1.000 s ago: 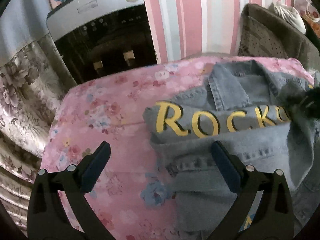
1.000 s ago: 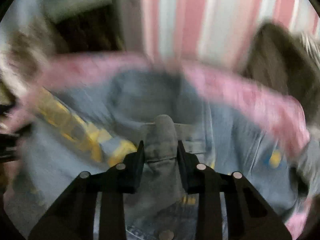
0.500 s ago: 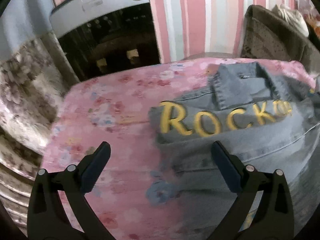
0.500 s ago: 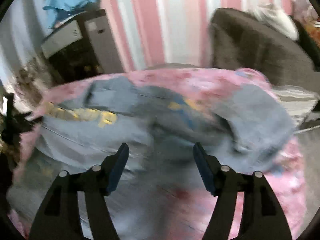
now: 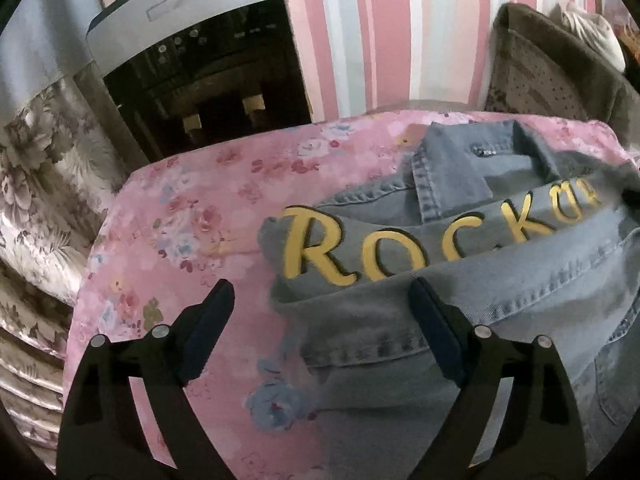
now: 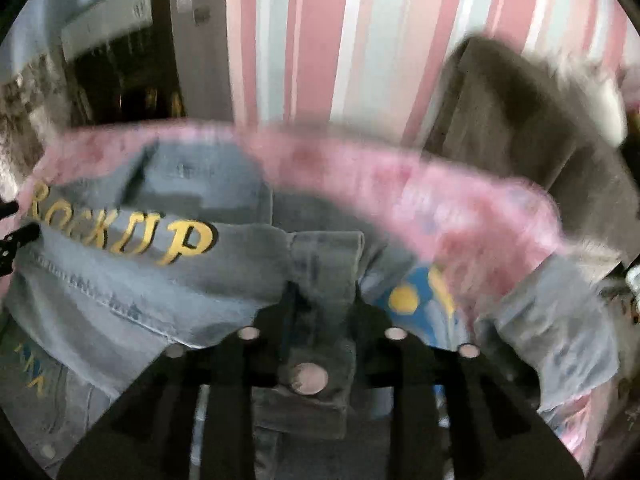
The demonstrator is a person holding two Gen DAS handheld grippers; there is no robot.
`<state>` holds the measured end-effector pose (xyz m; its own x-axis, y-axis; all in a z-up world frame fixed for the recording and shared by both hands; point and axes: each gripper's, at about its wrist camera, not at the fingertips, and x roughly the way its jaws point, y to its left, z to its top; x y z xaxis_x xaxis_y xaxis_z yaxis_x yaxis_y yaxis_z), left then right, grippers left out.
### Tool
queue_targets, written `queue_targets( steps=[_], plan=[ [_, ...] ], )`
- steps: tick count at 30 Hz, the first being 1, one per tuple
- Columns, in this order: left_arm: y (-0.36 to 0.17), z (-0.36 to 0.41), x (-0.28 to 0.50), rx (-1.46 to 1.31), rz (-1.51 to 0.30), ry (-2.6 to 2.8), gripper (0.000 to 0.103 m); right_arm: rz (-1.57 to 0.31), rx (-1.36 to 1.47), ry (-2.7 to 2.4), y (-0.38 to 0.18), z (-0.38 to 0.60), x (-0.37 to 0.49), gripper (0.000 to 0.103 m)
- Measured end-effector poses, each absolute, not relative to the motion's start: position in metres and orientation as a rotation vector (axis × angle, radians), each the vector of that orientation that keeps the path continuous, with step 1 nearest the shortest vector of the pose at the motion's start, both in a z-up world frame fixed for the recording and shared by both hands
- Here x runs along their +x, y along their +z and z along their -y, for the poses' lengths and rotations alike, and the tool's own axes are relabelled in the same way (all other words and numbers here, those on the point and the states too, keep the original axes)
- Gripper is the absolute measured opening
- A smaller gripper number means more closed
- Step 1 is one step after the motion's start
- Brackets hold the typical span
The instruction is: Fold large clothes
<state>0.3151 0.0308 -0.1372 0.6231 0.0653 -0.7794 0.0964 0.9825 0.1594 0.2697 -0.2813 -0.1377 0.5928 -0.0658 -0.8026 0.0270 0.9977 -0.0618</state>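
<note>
Right gripper (image 6: 320, 300) again around denim jacket (image 6: 120, 280)

Both tools share one build — black angular frames, round silver screws (four each), dark-blue pads on the left fingers (image 5: 208, 322).

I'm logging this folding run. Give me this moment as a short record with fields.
garment: denim jacket, lying on the surface, yellow "ROCK UP" lettering facing up
surface: pink floral sheet
left gripper: jaws wide open, holding nothing, over the jacket's left edge
right gripper: jaws shut on a fold of the jacket's denim
background: pink striped wall, dark appliance with silver top
image quality: right wrist view motion-blurred
</note>
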Motion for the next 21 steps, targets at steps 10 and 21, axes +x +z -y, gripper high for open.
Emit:
queue_targets(
  steps=[10, 21],
  plan=[
    [-0.099, -0.066, 0.294, 0.175, -0.798, 0.028, 0.1, -0.634, -0.297, -0.297, -0.056, 0.392, 0.146, 0.096],
    [-0.084, -0.068, 0.282, 0.15, -0.818, 0.058, 0.1, -0.673, -0.554, -0.242, -0.129, 0.421, 0.122, 0.096]
  ],
)
